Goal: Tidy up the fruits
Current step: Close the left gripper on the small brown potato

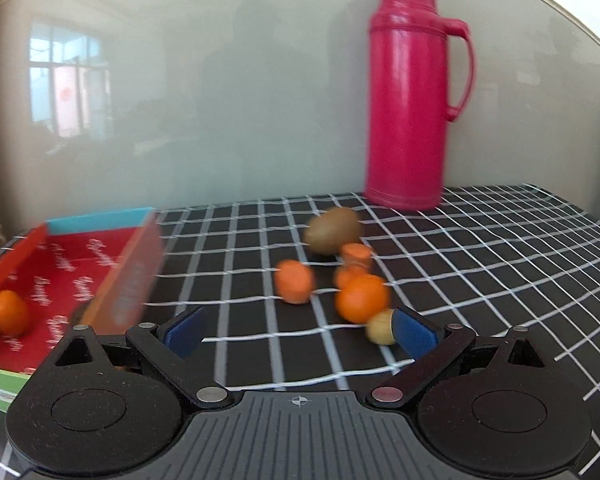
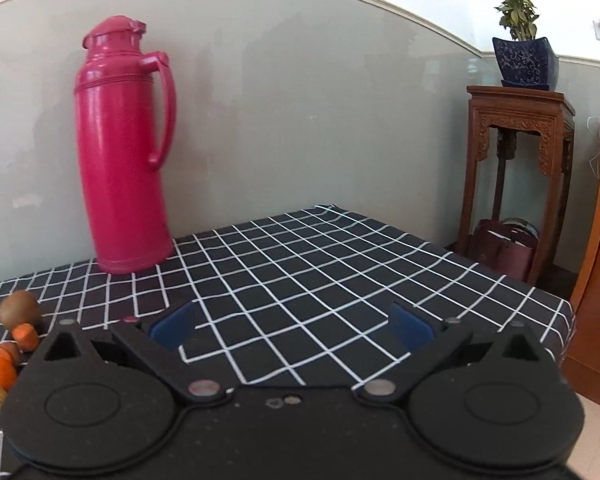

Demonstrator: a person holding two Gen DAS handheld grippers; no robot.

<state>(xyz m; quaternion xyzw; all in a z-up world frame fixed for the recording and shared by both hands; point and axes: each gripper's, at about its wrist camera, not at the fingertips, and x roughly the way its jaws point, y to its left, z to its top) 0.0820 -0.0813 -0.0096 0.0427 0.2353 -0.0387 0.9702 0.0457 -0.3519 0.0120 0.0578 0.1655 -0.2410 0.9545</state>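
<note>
Grey-green wall behind checked tablecloth (image 2: 320, 280) and pink flask (image 2: 124, 152); both tongs (image 1: 298, 330) (image 2: 292, 326) gape empty.

Left wrist view, left edge: one open red cardboard box (image 1: 60, 264) holding one round orange citrus fruit (image 1: 9, 312). Centre of that frame: one more orange citrus fruit (image 1: 360, 298), one brown fuzzy kiwi (image 1: 332, 230), three orange carrot chunks, the nearest (image 1: 295, 282), and one small tan nut-like piece (image 1: 380, 332). One tall pink plastic thermos jug (image 1: 410, 92) stands upper right. Right wrist view, upper right: one blue patterned plant pot (image 2: 525, 62) on one carved wooden stand (image 2: 518, 128).
</note>
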